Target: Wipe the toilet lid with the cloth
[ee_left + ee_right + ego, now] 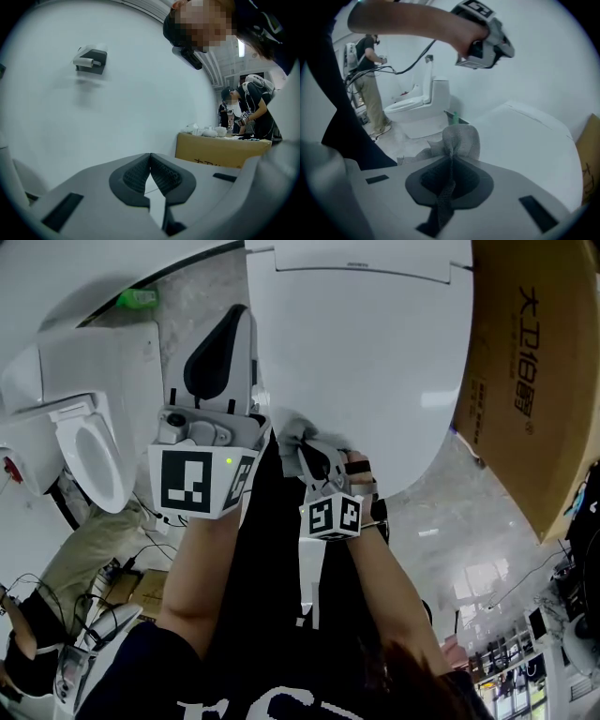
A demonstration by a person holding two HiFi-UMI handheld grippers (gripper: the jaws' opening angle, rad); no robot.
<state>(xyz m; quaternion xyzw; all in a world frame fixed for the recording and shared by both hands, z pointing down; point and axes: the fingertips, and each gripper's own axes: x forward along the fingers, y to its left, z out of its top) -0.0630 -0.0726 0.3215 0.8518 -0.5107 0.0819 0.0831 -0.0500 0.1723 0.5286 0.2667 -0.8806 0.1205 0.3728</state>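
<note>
Left gripper: jaws together, nothing between them, raised above the right one.
Right gripper: jaws pressed on cloth.

The toilet lid is plain glossy white. The cloth is grey, with a fine woven mesh. The left gripper and right gripper have pale grey bodies, dark grey cross-hatched pads, and white cubes with black square markers. At two o'clock in the head view, the cardboard box is brown with dark print.
</note>
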